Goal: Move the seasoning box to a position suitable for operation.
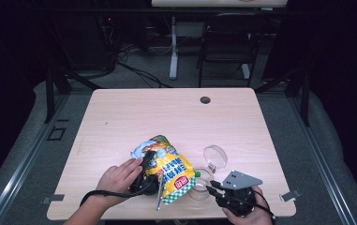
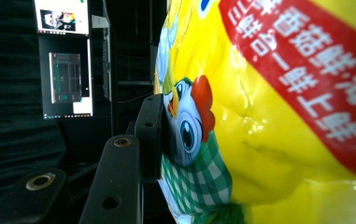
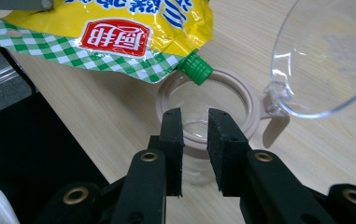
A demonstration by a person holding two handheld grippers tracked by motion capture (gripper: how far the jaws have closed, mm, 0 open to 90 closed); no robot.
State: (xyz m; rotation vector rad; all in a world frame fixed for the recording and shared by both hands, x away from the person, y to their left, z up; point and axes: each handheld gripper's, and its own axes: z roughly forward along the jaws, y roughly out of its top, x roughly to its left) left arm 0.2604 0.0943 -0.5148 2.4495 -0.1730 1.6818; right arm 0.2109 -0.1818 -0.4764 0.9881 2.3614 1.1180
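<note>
Two grippers work near the front edge of the worktop (image 1: 120, 112), and we read each by its fingers. Our left gripper (image 1: 144, 174) grips the yellow sauce pouch (image 1: 170, 168): in the left gripper view one black finger (image 2: 150, 135) presses flat against the printed side of the pouch (image 2: 269, 116), just at the cartoon chicken and the green checked band, while the other finger is hidden behind the bag, so we judge the hold from that contact and from the pouch standing off the worktop. The pouch tilts, its green spout cap (image 3: 195, 68) pointing down over the rim of the clear jar (image 3: 203, 116). The jar stands close to the front edge, right of the middle, with its clear hinged lid (image 3: 325, 56) swung open on the far side. Our right gripper (image 3: 194, 135) hangs just in front of the jar; its fingers (image 3: 172, 140) stand a narrow gap apart, with nothing between them and touching neither jar nor pouch. The left hand (image 1: 117, 180) rests low beside the pouch.
</note>
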